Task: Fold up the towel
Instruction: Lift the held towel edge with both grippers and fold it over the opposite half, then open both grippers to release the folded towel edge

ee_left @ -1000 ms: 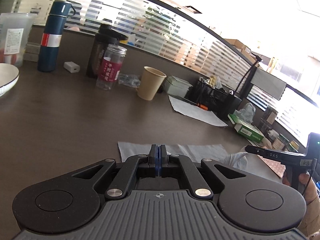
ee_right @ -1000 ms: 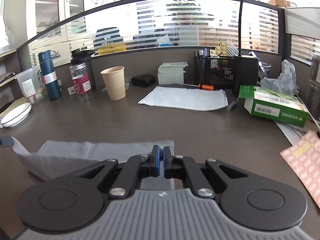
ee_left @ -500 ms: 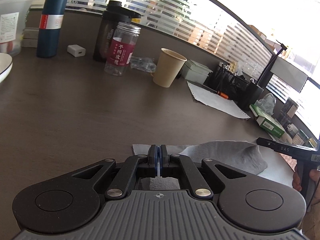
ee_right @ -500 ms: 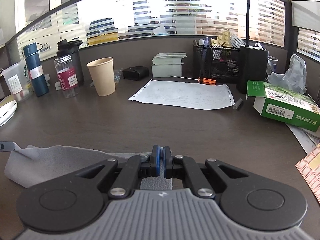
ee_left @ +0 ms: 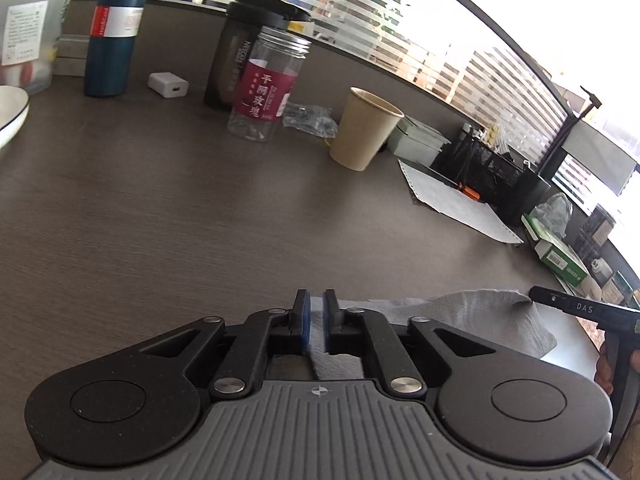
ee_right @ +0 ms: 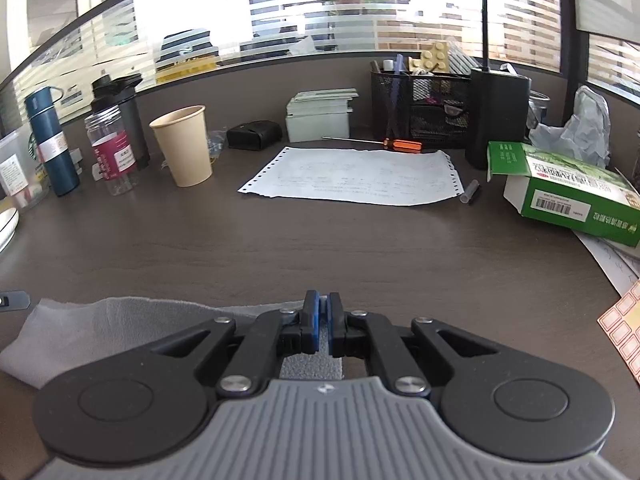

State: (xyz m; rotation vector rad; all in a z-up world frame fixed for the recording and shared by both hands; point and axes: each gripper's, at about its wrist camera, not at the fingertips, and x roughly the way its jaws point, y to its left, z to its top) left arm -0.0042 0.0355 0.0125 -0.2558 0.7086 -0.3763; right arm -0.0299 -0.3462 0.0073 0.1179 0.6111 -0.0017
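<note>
One grey towel (ee_right: 120, 332) lies on the dark desk (ee_right: 320, 248) close in front of both tools, doubled over so its upper layer bulges. Seen from the right wrist, it spreads from about 9 o'clock toward the centre, under the right gripper (ee_right: 322, 320), whose two blue-padded fingers stand slightly apart with a thin gap showing; cloth lies just behind them. The left gripper (ee_left: 316, 320) has its two fingers spread wider, with towel (ee_left: 480, 316) visible in the gap, not pinched.

Along the back edge, from 10 to 2 o'clock: one blue flask (ee_right: 50, 140), one clear jar (ee_right: 114, 152), one black bottle (ee_right: 128, 112), one paper cup (ee_right: 184, 146), one printed sheet (ee_right: 356, 176), one screwdriver (ee_right: 384, 143), one green box (ee_right: 568, 196).
</note>
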